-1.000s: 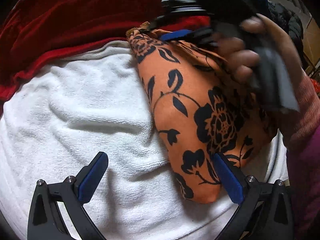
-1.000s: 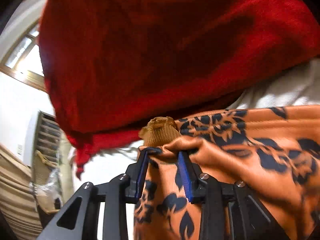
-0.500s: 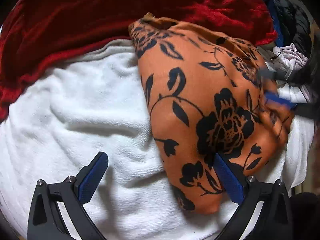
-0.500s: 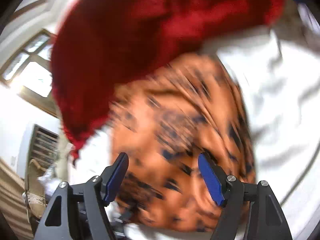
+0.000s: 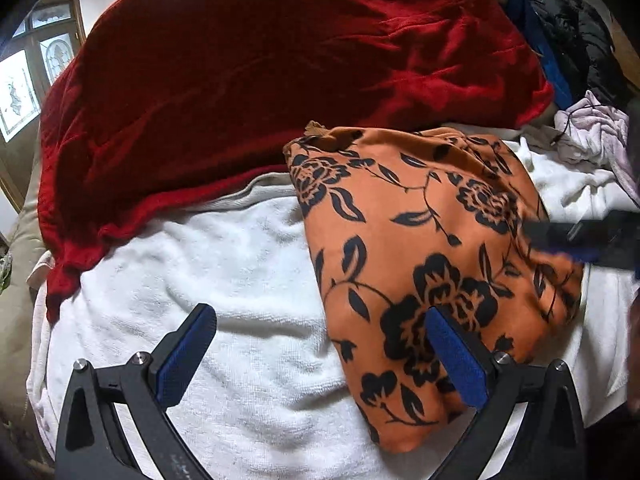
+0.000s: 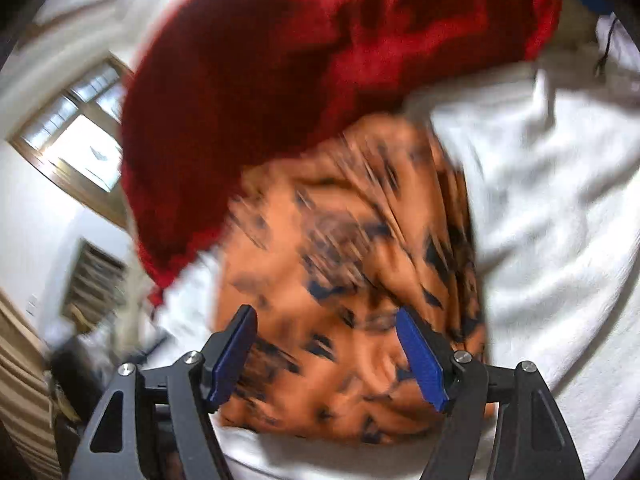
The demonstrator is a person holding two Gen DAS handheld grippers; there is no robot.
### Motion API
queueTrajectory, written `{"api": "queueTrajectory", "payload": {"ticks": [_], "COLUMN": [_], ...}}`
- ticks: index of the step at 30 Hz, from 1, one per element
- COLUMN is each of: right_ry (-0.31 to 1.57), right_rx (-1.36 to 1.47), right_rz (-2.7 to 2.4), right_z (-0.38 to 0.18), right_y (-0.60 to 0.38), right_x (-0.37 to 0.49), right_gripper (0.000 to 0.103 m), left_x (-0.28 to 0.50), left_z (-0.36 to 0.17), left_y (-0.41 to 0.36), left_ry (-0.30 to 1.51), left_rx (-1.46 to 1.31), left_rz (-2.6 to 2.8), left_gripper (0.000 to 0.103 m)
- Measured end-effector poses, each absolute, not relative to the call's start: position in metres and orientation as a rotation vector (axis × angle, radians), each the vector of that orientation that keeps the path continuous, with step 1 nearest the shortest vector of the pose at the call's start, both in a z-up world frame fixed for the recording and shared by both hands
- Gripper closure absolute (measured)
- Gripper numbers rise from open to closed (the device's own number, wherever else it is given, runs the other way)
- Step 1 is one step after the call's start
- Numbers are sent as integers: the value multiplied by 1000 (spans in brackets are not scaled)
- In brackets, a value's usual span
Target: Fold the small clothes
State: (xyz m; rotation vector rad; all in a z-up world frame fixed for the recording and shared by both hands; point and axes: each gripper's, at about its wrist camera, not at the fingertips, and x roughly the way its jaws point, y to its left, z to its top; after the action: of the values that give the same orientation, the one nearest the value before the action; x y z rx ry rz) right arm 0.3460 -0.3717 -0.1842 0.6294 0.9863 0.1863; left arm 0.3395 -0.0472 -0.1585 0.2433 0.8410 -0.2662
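Left gripper (image 5: 320, 356): wide, empty, bottom of frame
Right gripper (image 6: 326, 354): wide, empty, over blurred garment
Orange floral garment (image 5: 420, 264): right of centre, on white towel (image 5: 224, 272)
Red blanket (image 5: 280, 72): upper left

Right hand-held gripper (image 6: 326, 354) agape over blurred orange floral garment (image 6: 352, 280).

A crumpled red velvet blanket (image 5: 280, 80) lies across the back of a white terry towel (image 5: 224, 288). At the far right sits a pale lilac bundle of cloth (image 5: 596, 136) beside dark clothing (image 5: 576, 40). A wood-framed window (image 6: 76, 136) glows on the left wall.
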Motion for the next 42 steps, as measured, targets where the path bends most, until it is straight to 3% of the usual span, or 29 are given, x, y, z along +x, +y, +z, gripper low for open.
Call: {"api": "queueTrajectory", "payload": {"ticks": [6,16,23,33,42], "right_ry": [873,613,526,681,828], "right_rx": [602,172,212,221,473], "right_rz": [202,-63,-92,5,129], "right_z": [-152,-96,-84,-111,-146], "right_y": [-378,-343,-353,-359,-412], "right_x": [337,311,299,315,346], "right_gripper": [31,29,21,20,20], "left_x": [340,336,334,335,381], "left_z": [-156,-148,-143,-140,-150], "left_y": [-53,-52,-52,-52,-45], "left_ry": [822,793,774,757,931], "left_rx": [246,232,223,206,-10], "left_rz": [-261,-247,-238,-259,-558], "left_gripper": [0,0,0,0,0]}}
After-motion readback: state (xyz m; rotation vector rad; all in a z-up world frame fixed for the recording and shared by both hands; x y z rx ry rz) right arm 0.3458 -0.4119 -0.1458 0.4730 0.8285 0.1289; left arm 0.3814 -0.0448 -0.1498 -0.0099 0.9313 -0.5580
